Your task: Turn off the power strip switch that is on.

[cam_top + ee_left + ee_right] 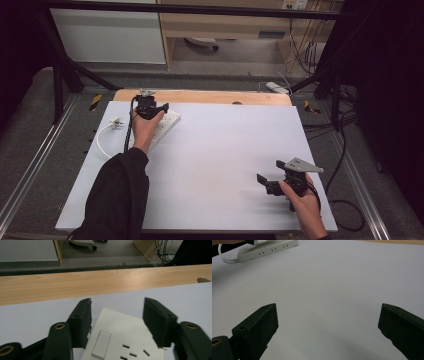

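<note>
Power strip (162,126) lies at the far-left of the white surface (215,165), cord looped beside it. Left gripper (116,322) is held over its switch end, jaws apart, nothing clamped. Right gripper (267,181) is parked near-right, jaws wide apart, likely kept clear.

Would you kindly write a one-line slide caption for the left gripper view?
Left tool, jaws open, poised over the white plastic power strip with its rocker switch, on a white tabletop.
</note>
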Demonstrator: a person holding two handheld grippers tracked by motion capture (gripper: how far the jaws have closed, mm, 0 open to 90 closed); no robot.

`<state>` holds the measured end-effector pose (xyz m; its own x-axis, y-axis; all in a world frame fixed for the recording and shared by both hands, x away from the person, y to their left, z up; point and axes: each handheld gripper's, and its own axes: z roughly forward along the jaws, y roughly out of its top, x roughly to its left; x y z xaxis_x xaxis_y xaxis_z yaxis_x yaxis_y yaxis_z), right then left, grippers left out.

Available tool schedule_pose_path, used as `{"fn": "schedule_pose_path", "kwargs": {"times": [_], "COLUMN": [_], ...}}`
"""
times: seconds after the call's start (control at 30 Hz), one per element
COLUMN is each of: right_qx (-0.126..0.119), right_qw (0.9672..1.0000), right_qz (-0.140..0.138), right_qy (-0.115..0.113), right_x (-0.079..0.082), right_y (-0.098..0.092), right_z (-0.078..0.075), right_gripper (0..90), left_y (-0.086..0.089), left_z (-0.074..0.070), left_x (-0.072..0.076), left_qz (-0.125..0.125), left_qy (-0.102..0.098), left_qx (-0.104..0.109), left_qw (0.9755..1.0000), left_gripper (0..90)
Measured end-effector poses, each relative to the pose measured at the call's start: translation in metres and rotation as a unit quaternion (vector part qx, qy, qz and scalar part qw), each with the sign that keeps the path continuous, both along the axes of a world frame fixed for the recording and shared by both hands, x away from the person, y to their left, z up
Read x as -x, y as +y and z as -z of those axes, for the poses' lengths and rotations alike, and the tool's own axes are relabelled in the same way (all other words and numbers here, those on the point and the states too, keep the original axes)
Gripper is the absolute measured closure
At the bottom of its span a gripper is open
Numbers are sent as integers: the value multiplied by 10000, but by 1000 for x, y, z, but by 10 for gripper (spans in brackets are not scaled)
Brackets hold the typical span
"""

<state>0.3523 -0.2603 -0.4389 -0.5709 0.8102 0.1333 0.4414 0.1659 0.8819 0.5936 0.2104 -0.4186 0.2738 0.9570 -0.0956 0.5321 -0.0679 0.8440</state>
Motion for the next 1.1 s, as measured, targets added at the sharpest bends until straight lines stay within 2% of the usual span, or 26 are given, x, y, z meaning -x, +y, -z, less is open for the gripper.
{"fn": "schedule_pose_path", "kwargs": {"times": [0.17, 0.23, 0.33, 0.63, 0.77, 0.83, 1.1], "right_qx": [-3, 0, -3, -9, -9, -8, 0], "right_qw": [10000, 10000, 10000, 10000, 10000, 10000, 10000], "right_qz": [-5, -12, -18, -16, -20, -23, -24], "right_qy": [2, 3, 9, 6, 4, 5, -14], "right_x": [0, 0, 0, 0, 0, 0, 1], "right_y": [0, 0, 0, 0, 0, 0, 1], "right_z": [0, 0, 0, 0, 0, 0, -1], "right_gripper": [32, 32, 32, 32, 32, 32, 32], "left_y": [-1, -1, -2, -6, -4, -4, 0], "left_z": [0, 0, -1, -7, -15, -19, -34], "left_x": [0, 0, 0, 4, 9, 10, 19], "left_qz": [-93, -67, -43, 60, 73, 98, 171], "left_qy": [34, 13, -23, -156, -366, -428, -587], "left_qx": [-15, -6, -7, -10, 156, 168, 435], "left_qw": [10000, 10000, 10000, 9999, 9992, 9989, 9972], "left_gripper": [165, 117, 91, 93, 98, 98, 80]}}
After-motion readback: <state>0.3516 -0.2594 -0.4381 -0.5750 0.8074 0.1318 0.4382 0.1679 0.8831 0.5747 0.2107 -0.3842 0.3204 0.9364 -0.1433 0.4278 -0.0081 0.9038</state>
